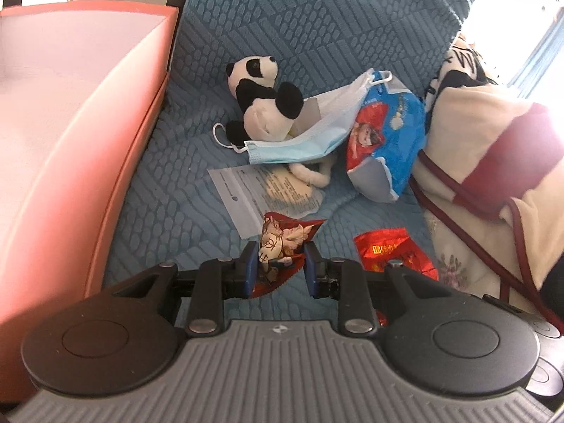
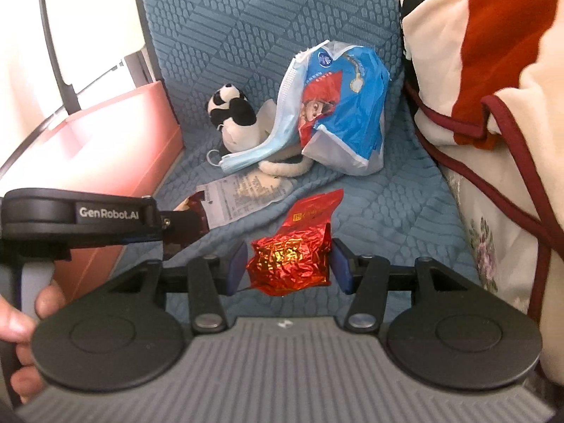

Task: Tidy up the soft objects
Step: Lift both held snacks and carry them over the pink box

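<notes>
My left gripper (image 1: pixel 278 264) is shut on a small red snack packet (image 1: pixel 278 246) with a cartoon print, held above the blue sofa cover (image 1: pixel 169 204). From the right wrist view the left gripper (image 2: pixel 183 227) reaches in from the left edge with that packet. My right gripper (image 2: pixel 289 264) is shut on a crumpled red foil packet (image 2: pixel 290 261), also seen as a red foil packet (image 1: pixel 391 252) in the left wrist view. Farther back lie a panda plush (image 1: pixel 262 98), a blue face mask (image 1: pixel 303 137), a blue and red tissue pack (image 1: pixel 384 130) and a clear printed bag (image 1: pixel 261 194).
A red box (image 1: pixel 70 134) stands along the left of the seat. A cream and red blanket (image 1: pixel 493 162) piles up on the right. A hand (image 2: pixel 24 324) holds the left gripper's handle. The sofa back (image 2: pixel 229 28) rises behind the objects.
</notes>
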Demonstrator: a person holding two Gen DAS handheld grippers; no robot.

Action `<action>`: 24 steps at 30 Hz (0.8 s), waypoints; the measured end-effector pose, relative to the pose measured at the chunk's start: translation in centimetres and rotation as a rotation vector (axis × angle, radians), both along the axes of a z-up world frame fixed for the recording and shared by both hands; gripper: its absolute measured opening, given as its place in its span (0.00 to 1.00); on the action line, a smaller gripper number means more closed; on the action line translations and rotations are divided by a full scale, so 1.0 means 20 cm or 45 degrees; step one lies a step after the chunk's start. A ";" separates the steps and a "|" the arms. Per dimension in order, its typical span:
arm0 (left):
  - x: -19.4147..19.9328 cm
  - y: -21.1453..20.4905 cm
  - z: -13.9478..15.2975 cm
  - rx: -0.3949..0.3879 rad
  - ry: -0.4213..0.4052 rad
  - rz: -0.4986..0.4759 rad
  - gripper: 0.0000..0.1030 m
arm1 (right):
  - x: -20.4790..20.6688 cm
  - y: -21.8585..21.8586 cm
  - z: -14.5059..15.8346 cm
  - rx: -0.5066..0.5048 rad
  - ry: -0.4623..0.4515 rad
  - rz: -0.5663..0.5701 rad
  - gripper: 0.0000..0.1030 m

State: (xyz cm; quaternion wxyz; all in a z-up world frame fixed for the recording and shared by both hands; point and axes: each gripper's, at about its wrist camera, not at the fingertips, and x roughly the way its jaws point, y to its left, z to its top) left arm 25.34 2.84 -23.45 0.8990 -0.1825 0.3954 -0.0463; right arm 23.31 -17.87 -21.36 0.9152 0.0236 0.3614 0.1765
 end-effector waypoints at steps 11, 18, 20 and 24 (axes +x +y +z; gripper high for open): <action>-0.18 0.02 0.12 -0.046 -0.045 -0.042 0.31 | -0.19 -0.04 0.09 0.053 -0.004 -0.035 0.53; -0.32 0.07 0.24 -0.068 -0.051 0.003 0.31 | -0.28 -0.04 0.21 0.095 -0.015 -0.012 0.53; -0.36 0.08 0.28 -0.067 -0.063 0.008 0.30 | -0.30 -0.04 0.24 0.105 -0.016 -0.011 0.53; -0.42 0.10 0.36 -0.088 -0.082 0.032 0.30 | -0.32 -0.04 0.32 0.130 -0.030 -0.003 0.53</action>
